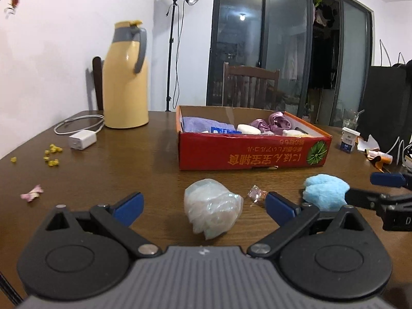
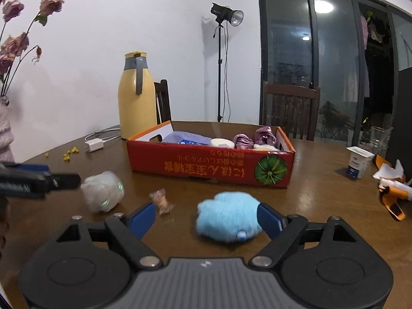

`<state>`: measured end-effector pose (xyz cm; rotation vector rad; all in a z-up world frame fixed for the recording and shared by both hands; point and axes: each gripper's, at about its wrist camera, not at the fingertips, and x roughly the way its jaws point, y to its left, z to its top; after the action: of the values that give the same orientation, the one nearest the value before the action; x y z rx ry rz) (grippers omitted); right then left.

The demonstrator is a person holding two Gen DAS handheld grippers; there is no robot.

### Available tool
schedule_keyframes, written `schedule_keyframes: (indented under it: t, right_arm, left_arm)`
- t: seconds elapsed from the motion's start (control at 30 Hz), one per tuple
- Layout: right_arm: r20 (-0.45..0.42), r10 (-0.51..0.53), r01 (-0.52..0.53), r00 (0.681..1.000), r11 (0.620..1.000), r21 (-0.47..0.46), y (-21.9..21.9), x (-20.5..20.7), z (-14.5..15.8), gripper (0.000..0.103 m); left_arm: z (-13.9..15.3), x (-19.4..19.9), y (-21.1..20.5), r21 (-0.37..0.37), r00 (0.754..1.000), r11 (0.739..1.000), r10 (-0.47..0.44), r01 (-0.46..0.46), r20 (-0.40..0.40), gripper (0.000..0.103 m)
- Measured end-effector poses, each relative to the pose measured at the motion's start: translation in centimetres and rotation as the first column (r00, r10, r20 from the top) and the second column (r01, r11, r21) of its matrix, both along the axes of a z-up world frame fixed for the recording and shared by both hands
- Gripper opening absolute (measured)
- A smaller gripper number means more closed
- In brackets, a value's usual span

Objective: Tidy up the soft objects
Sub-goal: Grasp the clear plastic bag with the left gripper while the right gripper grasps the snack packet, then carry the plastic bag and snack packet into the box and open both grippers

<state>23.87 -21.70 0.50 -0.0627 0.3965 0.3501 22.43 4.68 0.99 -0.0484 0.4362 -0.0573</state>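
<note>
A dark wooden table (image 1: 128, 159) fills the lower frame, a red box (image 1: 247, 154) at centre, white wall and glass doors behind. Both grippers' jaws stand wide: the left gripper (image 1: 203, 206) around a plastic bundle (image 1: 212, 209), the right gripper (image 2: 206, 219) around a blue puff (image 2: 228, 219).

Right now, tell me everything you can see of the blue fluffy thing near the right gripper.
The blue fluffy toy is a soft, rounded, light-blue plush lump with a small white-and-blue tab at its near edge. It lies on the brown table, in front of the red box, between the open right gripper's fingers; one blue pad sits at its side.
</note>
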Motion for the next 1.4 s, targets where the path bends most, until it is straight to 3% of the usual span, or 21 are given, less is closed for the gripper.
schedule_keyframes:
  t: [0.1, 0.17, 0.23, 0.33, 0.5, 0.53, 0.57, 0.63, 0.77, 1.1, 1.4]
  right_arm:
    - [-0.015, 0.033, -0.033, 0.999, 0.999, -0.013, 1.0, 2.1, -0.2, 0.079]
    - [-0.039, 0.074, -0.075, 0.996, 0.997, -0.019, 2.3, 3.5, -0.3, 0.071]
    - [-0.071, 0.135, -0.137, 0.988, 0.990, -0.020, 3.6, 4.9, -0.6, 0.064]
    - [-0.141, 0.181, -0.187, 0.973, 0.982, -0.032, 5.9, 7.1, -1.6, 0.055]
    - [-0.199, 0.201, -0.212, 0.959, 0.976, -0.038, 7.8, 9.5, -2.6, 0.044]
    - [-0.208, 0.202, -0.215, 0.957, 0.976, -0.042, 8.0, 9.7, -2.7, 0.032]
    - [-0.215, 0.204, -0.219, 0.955, 0.974, -0.050, 8.3, 9.9, -2.8, 0.020]
    - [-0.224, 0.210, -0.228, 0.952, 0.972, -0.058, 8.5, 9.8, -2.9, 0.015]
    - [-0.227, 0.223, -0.238, 0.948, 0.971, -0.038, 7.6, 8.0, -2.4, 0.014]
    - [-0.100, 0.143, -0.138, 0.985, 0.989, 0.056, 1.5, -1.8, 1.9, 0.014]
    - [-0.011, 0.085, -0.084, 0.996, 0.991, 0.106, -3.3, -7.0, 4.1, 0.014]
  left_arm:
    - [-0.8, 1.7, -0.1, -0.016, 1.000, 1.000, -0.014, 0.014, -0.025, 0.088]
    - [-1.5, 2.8, -0.1, -0.021, 0.998, 1.000, -0.018, 0.017, -0.052, 0.074]
    - [-2.3, 3.8, -0.1, -0.037, 0.996, 0.999, -0.025, 0.021, -0.088, 0.069]
    - [-3.0, 5.0, 0.4, -0.092, 0.989, 0.995, -0.045, 0.032, -0.144, 0.054]
    - [-2.9, 5.1, 1.2, -0.124, 0.991, 0.992, -0.031, 0.015, -0.130, 0.043]
    - [-2.8, 5.0, 1.2, -0.128, 0.991, 0.992, -0.031, 0.014, -0.131, 0.042]
    - [-2.6, 4.9, 1.2, -0.130, 0.991, 0.991, -0.029, 0.011, -0.133, 0.041]
    - [-2.2, 4.4, 1.1, -0.132, 0.991, 0.991, -0.026, 0.008, -0.132, 0.041]
    - [-1.0, 2.0, 0.6, -0.124, 0.993, 0.992, -0.029, 0.015, -0.114, 0.041]
    - [2.0, -4.6, -2.0, -0.098, 0.995, 0.992, -0.082, 0.076, -0.056, 0.042]
    - [4.8, -7.7, -5.0, -0.104, 0.990, 0.984, -0.140, 0.142, 0.025, 0.042]
